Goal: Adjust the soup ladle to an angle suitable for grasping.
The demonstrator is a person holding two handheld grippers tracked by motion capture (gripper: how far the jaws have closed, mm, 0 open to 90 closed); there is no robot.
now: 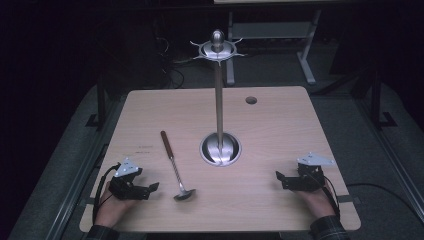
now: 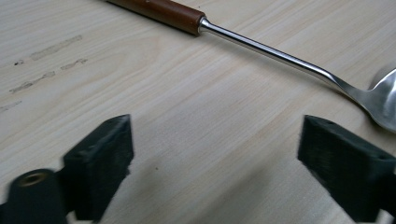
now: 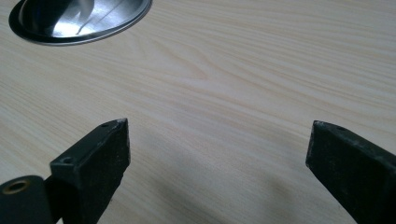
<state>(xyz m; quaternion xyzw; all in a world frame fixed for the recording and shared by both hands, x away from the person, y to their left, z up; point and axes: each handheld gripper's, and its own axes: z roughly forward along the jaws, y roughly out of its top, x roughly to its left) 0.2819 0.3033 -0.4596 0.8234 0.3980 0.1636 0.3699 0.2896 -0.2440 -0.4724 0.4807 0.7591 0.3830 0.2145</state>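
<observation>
Near the desk's (image 1: 150, 107) front left corner the left tool (image 1: 152, 188) rests in a hand, jaws wide with nothing between them. The ladle (image 1: 175, 165) lies just beside it, wooden handle toward the far edge, bowl toward the front edge. The left gripper view reveals the brown handle joining the steel shaft (image 2: 261, 49) and faint scuff marks on the wood. At centre stands the steel rack (image 1: 219, 100), with its hooked crown visible from above. By the front right corner, the right tool (image 1: 278, 176) gapes wide, empty.
</observation>
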